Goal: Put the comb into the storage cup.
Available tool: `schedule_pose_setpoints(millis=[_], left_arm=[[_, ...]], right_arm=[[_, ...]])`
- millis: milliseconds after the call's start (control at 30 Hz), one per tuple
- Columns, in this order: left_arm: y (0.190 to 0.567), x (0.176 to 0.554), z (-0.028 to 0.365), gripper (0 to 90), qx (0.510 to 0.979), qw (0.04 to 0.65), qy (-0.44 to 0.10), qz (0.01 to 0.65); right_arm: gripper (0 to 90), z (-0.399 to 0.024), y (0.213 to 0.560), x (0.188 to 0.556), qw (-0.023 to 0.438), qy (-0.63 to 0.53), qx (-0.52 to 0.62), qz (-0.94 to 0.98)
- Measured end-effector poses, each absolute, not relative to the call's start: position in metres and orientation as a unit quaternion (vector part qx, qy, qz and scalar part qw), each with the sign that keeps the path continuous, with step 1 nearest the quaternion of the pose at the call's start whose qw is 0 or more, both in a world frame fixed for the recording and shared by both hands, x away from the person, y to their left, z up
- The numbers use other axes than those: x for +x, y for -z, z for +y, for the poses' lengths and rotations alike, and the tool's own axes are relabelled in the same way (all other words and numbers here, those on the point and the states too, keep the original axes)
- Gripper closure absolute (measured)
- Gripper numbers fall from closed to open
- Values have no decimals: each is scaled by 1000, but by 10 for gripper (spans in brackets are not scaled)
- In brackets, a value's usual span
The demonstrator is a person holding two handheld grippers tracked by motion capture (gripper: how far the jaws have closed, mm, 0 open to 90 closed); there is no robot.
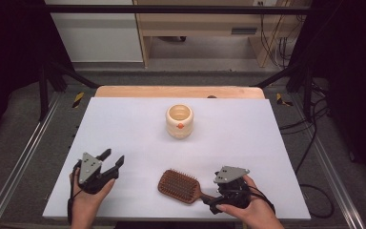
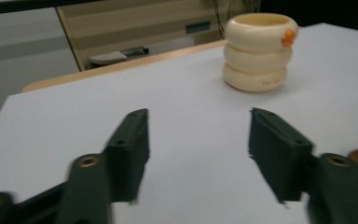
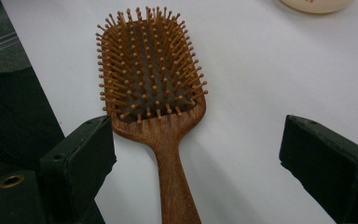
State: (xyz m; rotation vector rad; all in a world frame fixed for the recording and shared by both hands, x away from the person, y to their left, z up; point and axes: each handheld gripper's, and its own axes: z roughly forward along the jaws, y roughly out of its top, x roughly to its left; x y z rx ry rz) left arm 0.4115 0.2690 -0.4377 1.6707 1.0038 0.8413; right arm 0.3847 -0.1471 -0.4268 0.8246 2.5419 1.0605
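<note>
From my end, the right gripper (image 3: 198, 158) has its jaws spread wide, and the wooden hairbrush (image 3: 154, 93) lies bristles-up on the white table (image 1: 124, 129) with its handle running down between them, touching neither. The left gripper (image 2: 198, 149) is spread too, nothing between its jaws, hovering over bare table. A cream ribbed pot (image 2: 258, 51) sits well ahead of its jaws, off toward the right one.

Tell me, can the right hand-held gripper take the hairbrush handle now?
Probably yes: the right hand-held gripper is open, its jaws stand on either side of the hairbrush handle, and nothing lies between.
</note>
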Motion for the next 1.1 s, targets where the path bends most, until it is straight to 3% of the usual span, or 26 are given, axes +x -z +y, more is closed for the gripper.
schedule_pose_setpoints(millis=[67,100,200,833,1033,1100], left_arm=[[438,414,278,239,670,493,-356,426],[438,416,282,98,664,492,-356,437],[441,421,292,45,650,496,-348,459],[443,423,297,23,645,504,-347,459],[443,423,295,22,648,505,-344,456],[443,423,295,22,649,505,-343,454]], right_arm=[[108,-145,428,385,131,-361,283,879],[111,-143,429,385,130,-353,280,883],[114,-141,430,386,126,-348,279,886],[138,-128,443,392,100,-310,264,908],[226,-125,444,393,93,-297,260,914],[293,-124,444,393,88,-293,256,917]])
